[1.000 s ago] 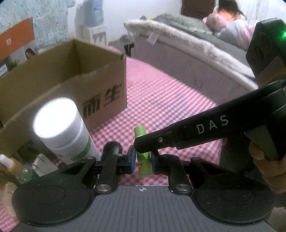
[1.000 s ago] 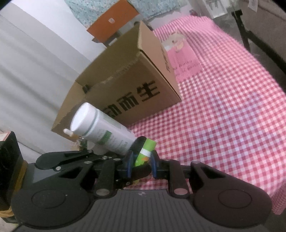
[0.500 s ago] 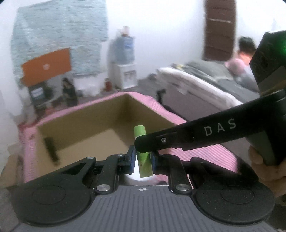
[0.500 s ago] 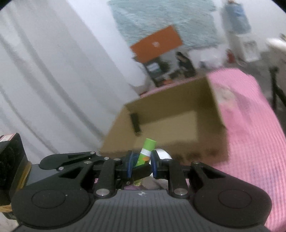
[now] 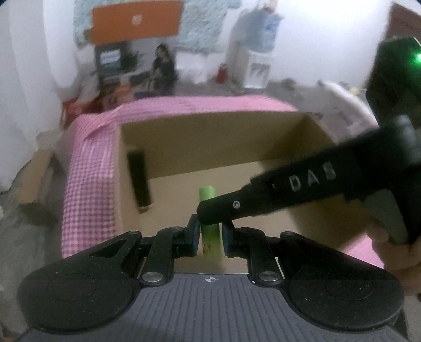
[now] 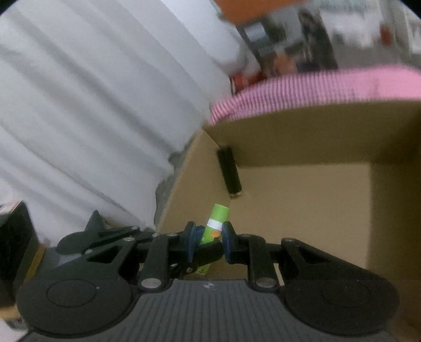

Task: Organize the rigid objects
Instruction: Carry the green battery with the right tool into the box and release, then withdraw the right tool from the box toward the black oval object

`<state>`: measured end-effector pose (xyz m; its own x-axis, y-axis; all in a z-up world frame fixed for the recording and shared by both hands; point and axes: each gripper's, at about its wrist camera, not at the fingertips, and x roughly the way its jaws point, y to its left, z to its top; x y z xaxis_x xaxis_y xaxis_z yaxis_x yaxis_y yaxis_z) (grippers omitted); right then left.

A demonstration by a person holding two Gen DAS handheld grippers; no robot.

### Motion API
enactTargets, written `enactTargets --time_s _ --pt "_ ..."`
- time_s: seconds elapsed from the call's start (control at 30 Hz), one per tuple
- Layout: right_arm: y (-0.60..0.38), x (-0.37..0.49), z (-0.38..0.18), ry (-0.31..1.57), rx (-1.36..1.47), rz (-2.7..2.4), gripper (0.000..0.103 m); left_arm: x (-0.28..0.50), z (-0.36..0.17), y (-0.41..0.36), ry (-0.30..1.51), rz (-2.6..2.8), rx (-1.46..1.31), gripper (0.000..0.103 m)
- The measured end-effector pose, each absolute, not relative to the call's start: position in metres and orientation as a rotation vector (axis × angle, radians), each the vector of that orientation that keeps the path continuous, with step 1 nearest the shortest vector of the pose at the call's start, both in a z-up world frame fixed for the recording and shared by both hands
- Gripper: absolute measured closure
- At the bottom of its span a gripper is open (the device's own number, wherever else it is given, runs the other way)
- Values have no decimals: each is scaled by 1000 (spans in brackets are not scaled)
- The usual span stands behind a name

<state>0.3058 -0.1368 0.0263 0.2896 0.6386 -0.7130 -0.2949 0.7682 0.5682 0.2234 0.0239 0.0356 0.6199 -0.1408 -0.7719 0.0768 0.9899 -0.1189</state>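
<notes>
A small green tube with a white band and orange mark is held upright between both grippers at once. My left gripper is shut on it. My right gripper is shut on it too; its black finger crosses the left wrist view from the right. Both hold the tube above the open cardboard box, over its near edge. A black cylinder leans against the box's inner left wall; it also shows in the right wrist view.
The box stands on a pink checked tablecloth. White curtains hang at the left. An orange panel and a water dispenser stand at the far wall. The view is motion-blurred.
Both grippers have risen with the green tube and moved from beside the white bottle on the table to above the open box. The bottle is out of view now.
</notes>
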Motion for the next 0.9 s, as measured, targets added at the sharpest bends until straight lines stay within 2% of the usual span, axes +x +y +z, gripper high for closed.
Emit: enactTargets --time_s 0.23,0.47,0.67,0.73,0.77,0.83,0.9 --pt "-119 352 -13 1267 395 652 78 222 34 41 917 -73 -71 83" --pt "-124 338 0 1238 392 659 78 203 48 39 866 -74 -81 77" --pt "-139 317 37 1129 360 656 78 177 74 39 765 -90 -90 62" --pt "-148 307 53 1083 353 652 75 164 81 37 735 -98 -90 52" --pt "-155 300 62 1057 347 648 72 159 85 37 720 -101 -93 48" --pt "-166 283 80 990 331 636 39 147 91 37 688 -107 -99 35" --pt "-173 264 96 913 294 619 28 133 96 35 654 -115 -98 28"
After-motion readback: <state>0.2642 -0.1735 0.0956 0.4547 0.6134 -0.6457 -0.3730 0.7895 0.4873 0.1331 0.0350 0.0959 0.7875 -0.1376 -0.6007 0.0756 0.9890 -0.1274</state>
